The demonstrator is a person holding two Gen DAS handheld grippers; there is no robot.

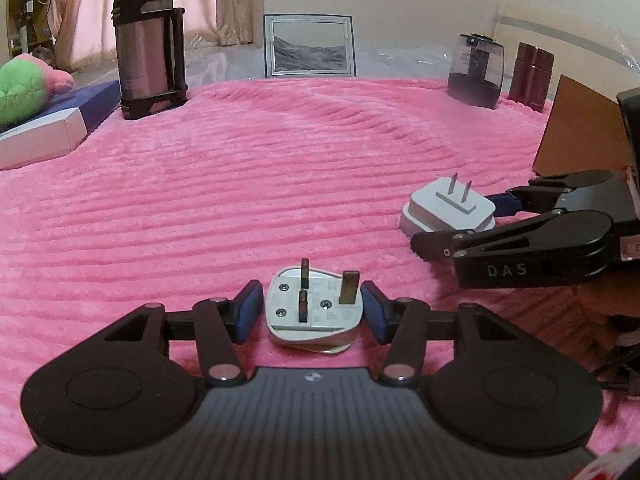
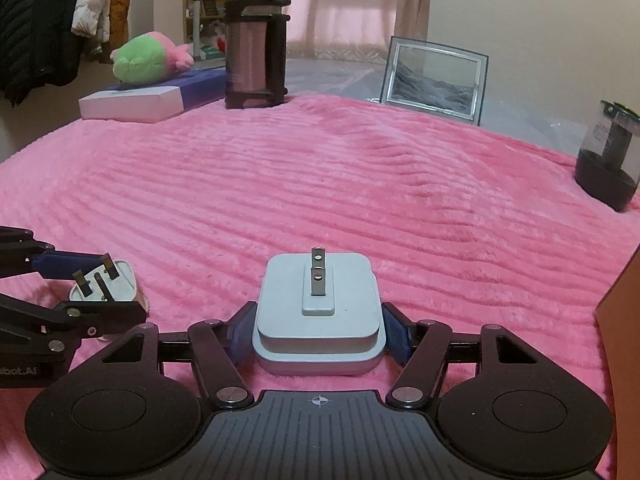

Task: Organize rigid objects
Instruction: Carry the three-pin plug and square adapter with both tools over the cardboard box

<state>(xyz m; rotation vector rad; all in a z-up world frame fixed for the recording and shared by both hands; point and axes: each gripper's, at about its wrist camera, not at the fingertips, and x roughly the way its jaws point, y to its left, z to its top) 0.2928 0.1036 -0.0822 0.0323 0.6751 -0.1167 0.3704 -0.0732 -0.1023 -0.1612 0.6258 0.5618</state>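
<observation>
A white three-pin plug (image 1: 314,306) lies prongs-up on the pink blanket (image 1: 260,168), between the blue pads of my left gripper (image 1: 312,312); small gaps show on both sides, so the jaws are open around it. It also shows in the right wrist view (image 2: 106,286). A white square two-prong adapter (image 2: 318,314) sits prongs-up between the fingers of my right gripper (image 2: 318,336), whose pads flank its sides with the jaws open. In the left wrist view the adapter (image 1: 448,208) and right gripper (image 1: 460,220) are at the right.
At the back stand a steel thermos (image 1: 148,40), a framed picture (image 1: 310,46), a dark clear container (image 1: 476,72) and a maroon cylinder (image 1: 532,76). A cardboard box (image 1: 580,132) is at the right; white and blue boxes (image 1: 48,128) with a plush toy (image 1: 24,88) are left.
</observation>
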